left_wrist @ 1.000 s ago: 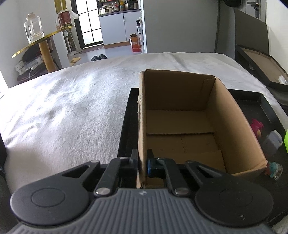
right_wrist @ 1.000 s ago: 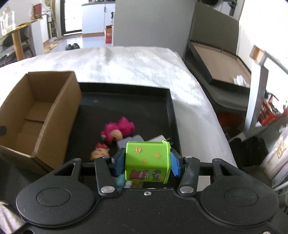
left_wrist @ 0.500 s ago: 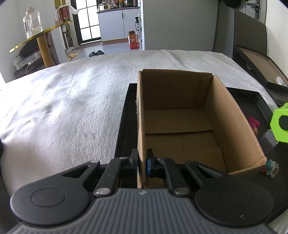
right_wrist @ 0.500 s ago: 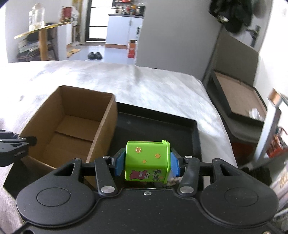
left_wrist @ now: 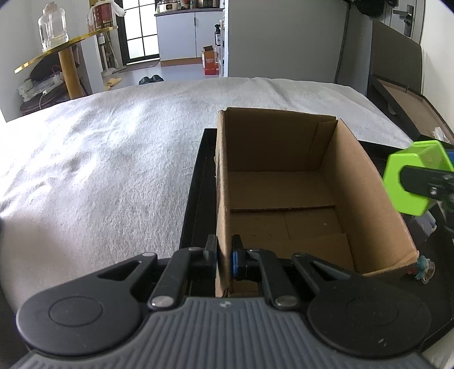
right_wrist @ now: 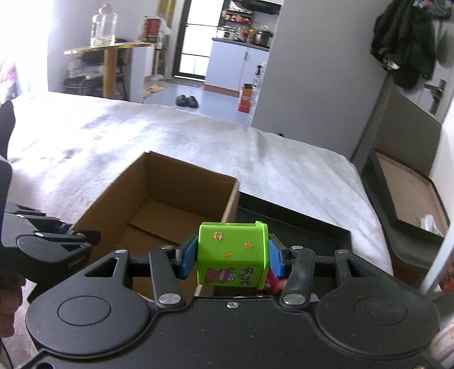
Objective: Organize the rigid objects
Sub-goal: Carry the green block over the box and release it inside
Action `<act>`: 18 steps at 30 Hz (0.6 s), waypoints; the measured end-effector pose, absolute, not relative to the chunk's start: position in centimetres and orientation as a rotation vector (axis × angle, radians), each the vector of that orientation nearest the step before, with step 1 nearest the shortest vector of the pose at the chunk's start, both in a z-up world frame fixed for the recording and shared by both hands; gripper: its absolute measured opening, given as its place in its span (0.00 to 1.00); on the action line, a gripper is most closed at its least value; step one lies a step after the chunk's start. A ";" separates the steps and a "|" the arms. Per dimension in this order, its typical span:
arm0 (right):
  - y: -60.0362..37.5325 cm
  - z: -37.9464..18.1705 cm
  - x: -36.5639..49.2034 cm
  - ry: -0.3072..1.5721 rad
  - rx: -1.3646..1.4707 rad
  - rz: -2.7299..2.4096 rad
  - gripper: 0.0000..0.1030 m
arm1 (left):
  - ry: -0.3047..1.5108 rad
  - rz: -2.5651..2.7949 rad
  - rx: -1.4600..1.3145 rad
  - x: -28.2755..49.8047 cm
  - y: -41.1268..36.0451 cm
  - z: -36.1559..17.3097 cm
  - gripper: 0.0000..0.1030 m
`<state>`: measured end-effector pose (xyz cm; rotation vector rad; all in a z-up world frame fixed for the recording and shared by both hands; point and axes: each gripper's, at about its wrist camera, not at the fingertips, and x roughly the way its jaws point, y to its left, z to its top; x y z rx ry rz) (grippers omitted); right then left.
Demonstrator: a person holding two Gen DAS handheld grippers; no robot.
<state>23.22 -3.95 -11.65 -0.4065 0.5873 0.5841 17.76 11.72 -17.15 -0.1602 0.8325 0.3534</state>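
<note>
A white textured bed cover [left_wrist: 113, 176] spans the foreground. Beyond it, a gold-topped side table [right_wrist: 109, 48] carries a clear glass jar [right_wrist: 103, 27]. Dark slippers [right_wrist: 186, 100] lie on the floor. Dark garments [right_wrist: 403, 48] hang by a door.

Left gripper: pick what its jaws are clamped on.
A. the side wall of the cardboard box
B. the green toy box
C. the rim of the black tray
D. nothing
A: the left gripper pinches the cardboard box wall, one pad on each side.
</note>
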 end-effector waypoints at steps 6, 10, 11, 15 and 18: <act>-2.9 -12.1 23.6 0.601 -0.379 0.601 0.48 | 0.832 0.349 -0.171 17.7 11.9 -17.1 0.09; -2.5 -12.1 23.4 0.600 -0.367 0.619 0.48 | 0.831 0.348 -0.172 17.7 11.9 -17.2 0.09; -2.3 -12.1 23.3 0.598 -0.370 0.623 0.48 | 0.831 0.348 -0.171 17.7 11.9 -17.2 0.09; -1.5 -12.3 23.4 0.587 -0.383 0.637 0.48 | 0.822 0.341 -0.160 17.7 11.8 -17.1 0.10; -1.1 -12.4 23.5 0.585 -0.406 0.617 0.50 | 0.824 0.344 -0.158 17.7 11.8 -17.2 0.10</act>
